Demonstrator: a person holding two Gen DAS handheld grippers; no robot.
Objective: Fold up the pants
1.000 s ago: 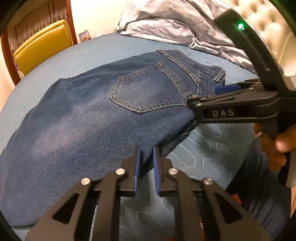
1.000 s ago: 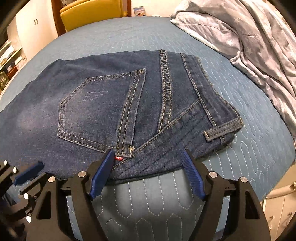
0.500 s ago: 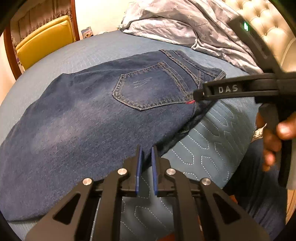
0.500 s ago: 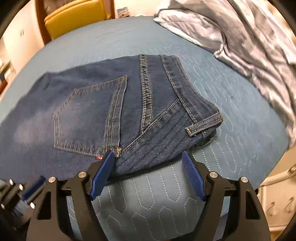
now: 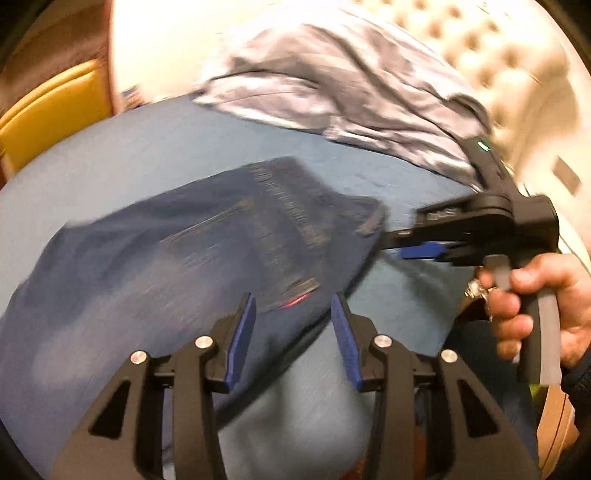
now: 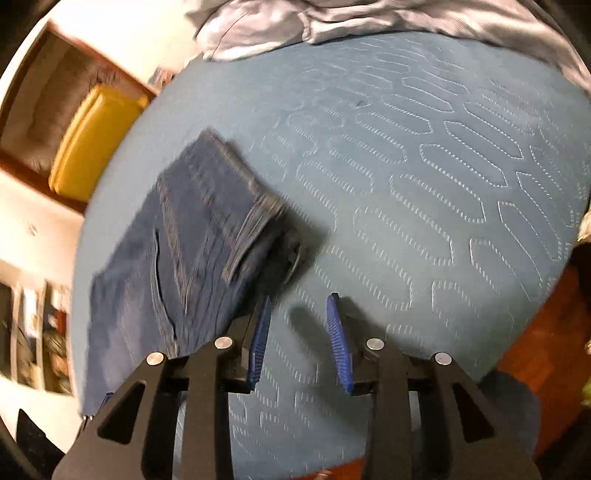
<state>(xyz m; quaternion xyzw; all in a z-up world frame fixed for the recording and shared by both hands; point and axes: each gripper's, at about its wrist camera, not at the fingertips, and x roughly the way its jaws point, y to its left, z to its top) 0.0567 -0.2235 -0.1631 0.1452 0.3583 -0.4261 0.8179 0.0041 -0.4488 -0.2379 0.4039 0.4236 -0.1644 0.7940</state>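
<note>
Dark blue jeans [image 5: 177,258] lie folded flat on the blue quilted bed, back pocket up; they also show in the right wrist view [image 6: 192,240], at the left. My left gripper [image 5: 291,325] is open and empty, hovering over the jeans' near edge by the pocket's red tab. My right gripper [image 6: 297,332] is open and empty over bare quilt, just right of the waistband corner. From the left wrist view the right gripper [image 5: 421,243] sits beside the waistband end, held by a hand. Both views are motion-blurred.
A crumpled grey duvet [image 5: 332,85] lies at the back of the bed [image 6: 424,166], also in the right wrist view [image 6: 332,18]. A tufted cream headboard [image 5: 498,55] is at the right. A yellow chair [image 5: 48,122] stands beyond the bed's far left edge.
My left gripper has opened from shut and shifted right toward the waistband. My right gripper has swung right, off the jeans' edge, so the jeans now lie to its left.
</note>
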